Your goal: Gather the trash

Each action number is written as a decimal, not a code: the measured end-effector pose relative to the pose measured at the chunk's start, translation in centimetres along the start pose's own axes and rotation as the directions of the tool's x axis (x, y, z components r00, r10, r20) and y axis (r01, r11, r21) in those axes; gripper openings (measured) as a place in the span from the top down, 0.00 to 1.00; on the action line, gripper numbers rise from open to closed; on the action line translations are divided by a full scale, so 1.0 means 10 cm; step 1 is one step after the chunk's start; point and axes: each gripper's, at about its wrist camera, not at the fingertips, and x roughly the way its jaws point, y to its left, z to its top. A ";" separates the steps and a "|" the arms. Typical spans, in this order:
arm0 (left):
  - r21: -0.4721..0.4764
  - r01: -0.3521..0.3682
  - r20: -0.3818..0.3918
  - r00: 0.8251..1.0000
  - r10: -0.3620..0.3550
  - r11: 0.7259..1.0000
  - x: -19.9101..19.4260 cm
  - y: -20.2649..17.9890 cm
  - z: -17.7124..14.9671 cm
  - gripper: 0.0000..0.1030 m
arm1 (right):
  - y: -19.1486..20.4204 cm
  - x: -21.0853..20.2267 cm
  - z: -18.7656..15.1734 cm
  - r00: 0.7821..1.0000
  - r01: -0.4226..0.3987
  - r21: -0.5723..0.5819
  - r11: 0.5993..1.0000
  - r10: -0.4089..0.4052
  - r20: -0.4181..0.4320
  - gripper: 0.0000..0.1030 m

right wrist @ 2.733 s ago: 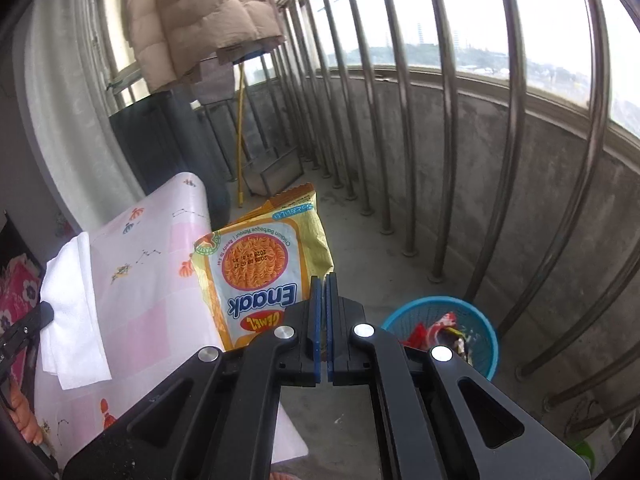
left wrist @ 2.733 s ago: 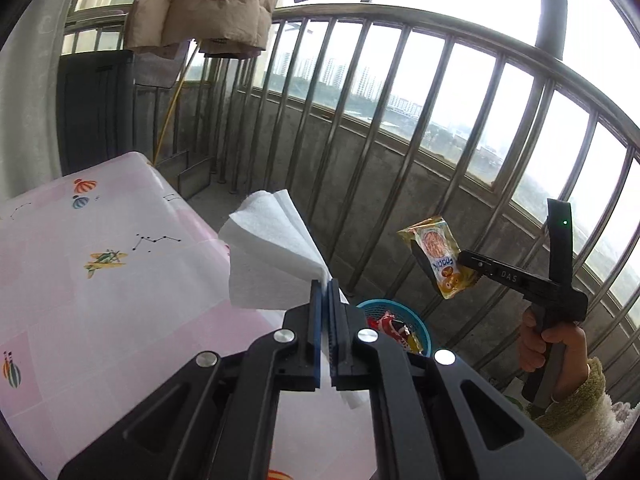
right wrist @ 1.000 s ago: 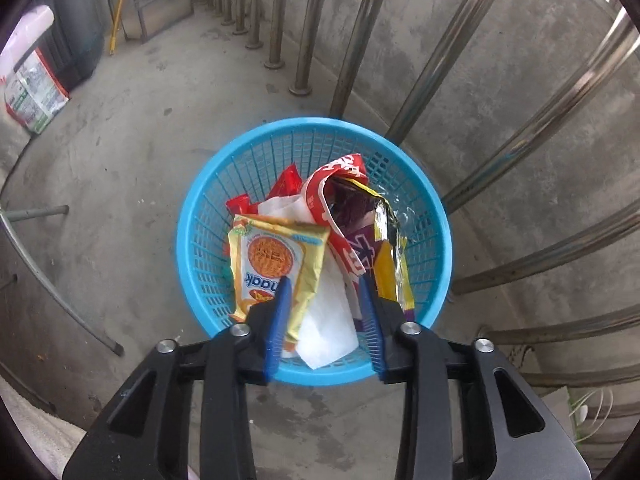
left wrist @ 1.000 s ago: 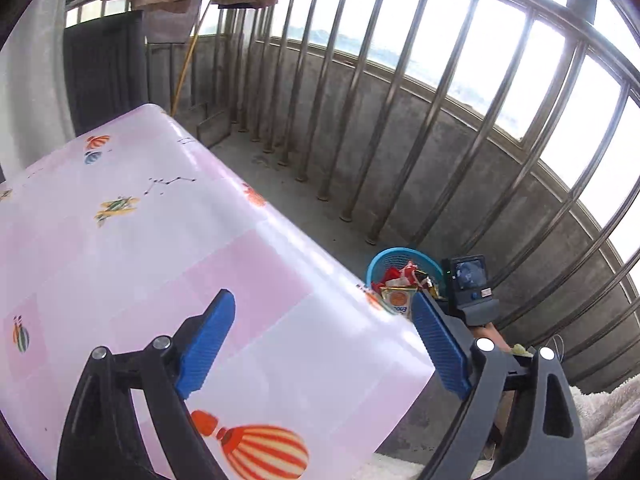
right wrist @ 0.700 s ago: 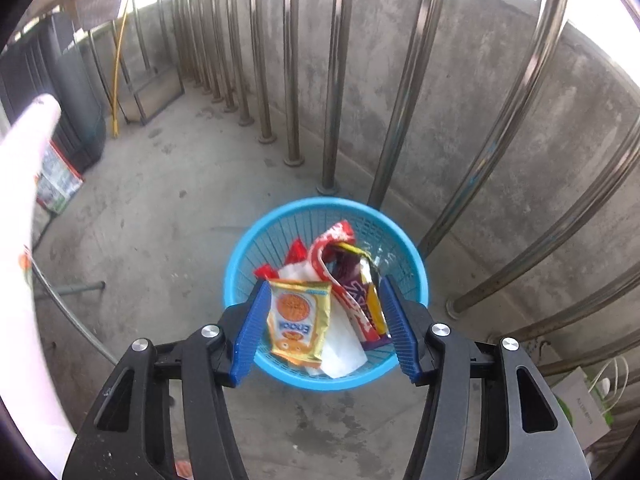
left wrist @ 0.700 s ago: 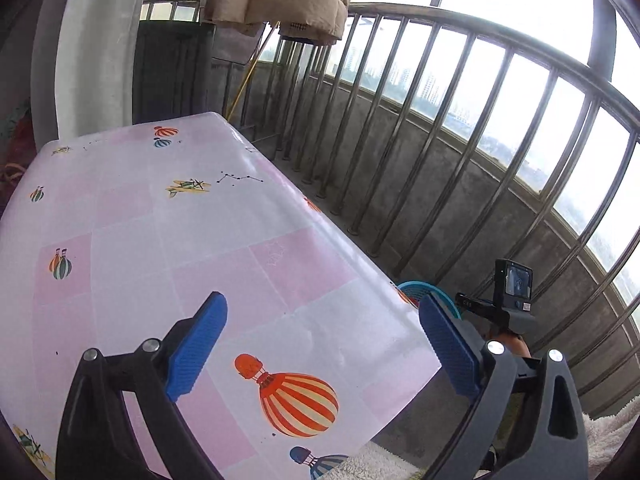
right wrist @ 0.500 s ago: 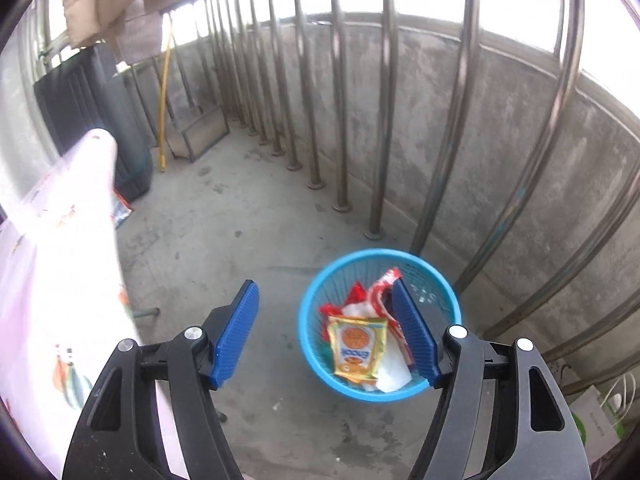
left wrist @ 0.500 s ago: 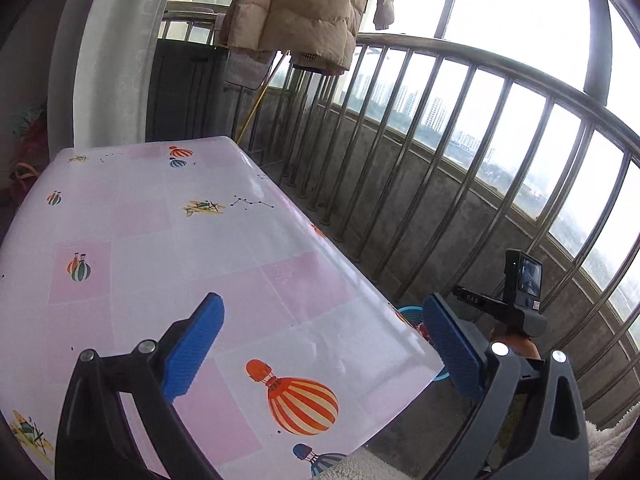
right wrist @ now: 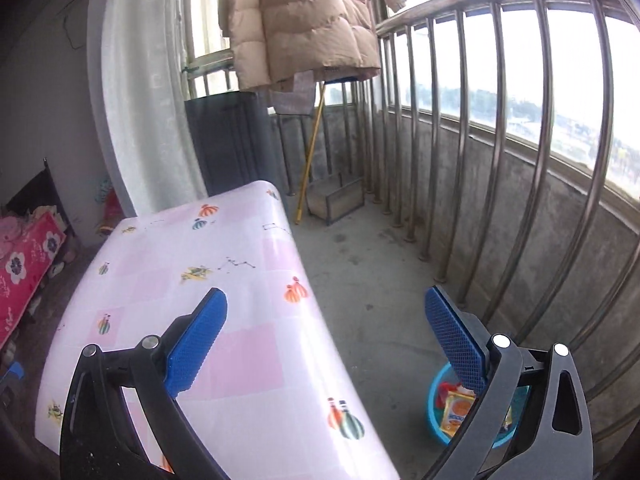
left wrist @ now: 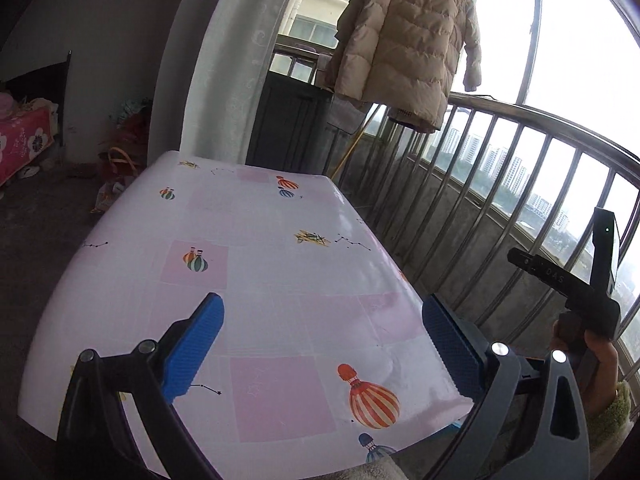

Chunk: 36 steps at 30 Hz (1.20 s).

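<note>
Balcony table: bare across the frame's centre, no litter visible. Left gripper released, empty; right gripper opening, empty. Check your basket, lower right, holds everything.

Basket on floor right of table, wrappers in it, railing behind.

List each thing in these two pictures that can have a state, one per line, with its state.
Left claw: open, nothing between its pads.
Right claw: opening, nothing between its pads.
Blue basket: on the floor by the railing, holding wrappers.
Yellow snack packet: lying in the basket.
Table: covered with a pink cloth, nothing lying on it.
Puffer coat: hanging above the railing.
</note>
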 end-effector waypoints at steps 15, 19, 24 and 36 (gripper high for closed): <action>-0.107 -0.255 0.096 0.959 0.265 0.961 -0.27 0.21 0.27 0.06 | 0.55 -0.35 0.00 1.000 -0.020 -0.107 0.994 0.022 0.018 0.08; -0.102 -0.242 0.045 0.968 0.248 0.965 -0.24 0.19 0.26 0.06 | 0.58 -0.39 -0.02 0.999 -0.020 -0.123 0.992 0.023 0.023 0.08; -0.099 -0.266 -0.043 0.964 0.263 0.959 -0.12 0.09 0.18 0.06 | 0.65 -0.39 -0.12 0.999 -0.046 -0.117 0.992 0.045 -0.016 0.08; 0.022 -0.289 -0.213 0.934 0.287 0.957 0.11 -0.27 -0.28 0.06 | 0.71 -0.34 -0.57 0.994 -0.006 -0.189 0.982 -0.014 -0.107 0.08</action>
